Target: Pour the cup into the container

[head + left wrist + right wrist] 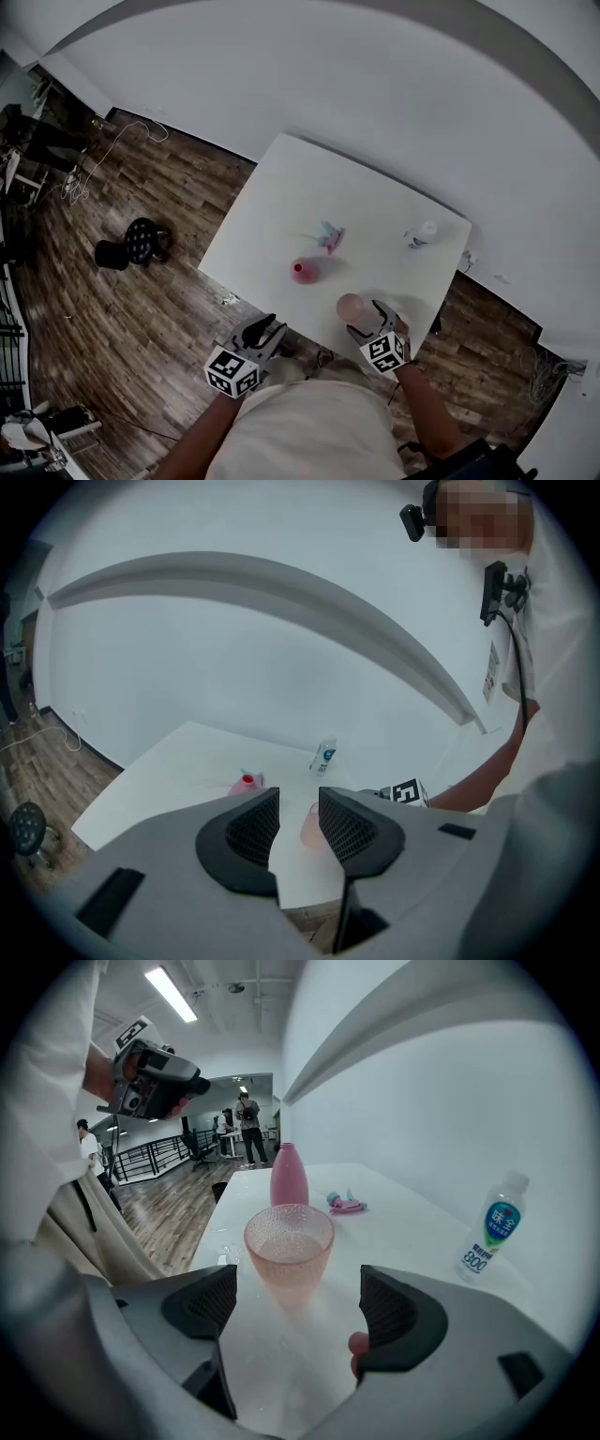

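Head view first: a pink dimpled glass cup stands upright near the front edge of the white square table, just before the right gripper. A tall pink bottle-shaped container stands further in.

Left gripper view: the left gripper holds its jaws partly apart with nothing between them (the cup shows far beyond).

Right gripper view: the jaws are wide apart, and the cup is just ahead, not clamped.

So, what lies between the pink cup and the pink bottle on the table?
Nothing: in the head view, the stretch of white table between the pink cup and the pink bottle is bare.
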Tool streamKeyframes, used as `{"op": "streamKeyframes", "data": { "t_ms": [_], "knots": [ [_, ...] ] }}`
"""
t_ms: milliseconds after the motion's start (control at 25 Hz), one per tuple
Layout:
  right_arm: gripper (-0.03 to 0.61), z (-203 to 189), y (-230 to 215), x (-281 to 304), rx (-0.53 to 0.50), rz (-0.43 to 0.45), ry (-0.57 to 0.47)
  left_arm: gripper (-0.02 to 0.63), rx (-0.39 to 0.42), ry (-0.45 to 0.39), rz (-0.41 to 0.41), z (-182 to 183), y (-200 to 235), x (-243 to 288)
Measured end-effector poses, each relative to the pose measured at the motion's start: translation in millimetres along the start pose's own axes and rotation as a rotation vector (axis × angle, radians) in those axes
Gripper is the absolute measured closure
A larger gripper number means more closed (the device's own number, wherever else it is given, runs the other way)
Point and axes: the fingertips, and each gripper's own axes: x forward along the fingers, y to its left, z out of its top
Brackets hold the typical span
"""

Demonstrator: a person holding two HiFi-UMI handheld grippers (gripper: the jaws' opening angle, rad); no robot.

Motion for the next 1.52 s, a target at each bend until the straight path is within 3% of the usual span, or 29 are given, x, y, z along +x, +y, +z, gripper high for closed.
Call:
{"op": "streamKeyframes", "data": {
  "t_ms": [240, 440, 680, 1000, 1520],
  "knots": [
    [0.167, 7, -5, -40, 0.088, -0.055, -0.040, 0.489, -0.009, -0.017, -0.021, -1, -11, 4],
    [0.167, 38, 0, -81, 0.138, -0.108, -0.121, 0.489, -0.006, -0.048, -0.046, 2, -15, 6],
    [0.167, 66, -2, -118, 0.144, -0.149, -0.182, 0.489, -0.005, -0.066, -0.075, 0, -26, 8],
    [0.167, 42, 5, -114, 0.042, -0.143, -0.118, 0.491, 0.009, -0.017, -0.098, -16, -32, 8],
    [0.167, 31, 12, -91, 0.029, -0.104, -0.085, 0.491, 0.020, 0.020, -0.072, -23, -26, -5]
  ]
}}
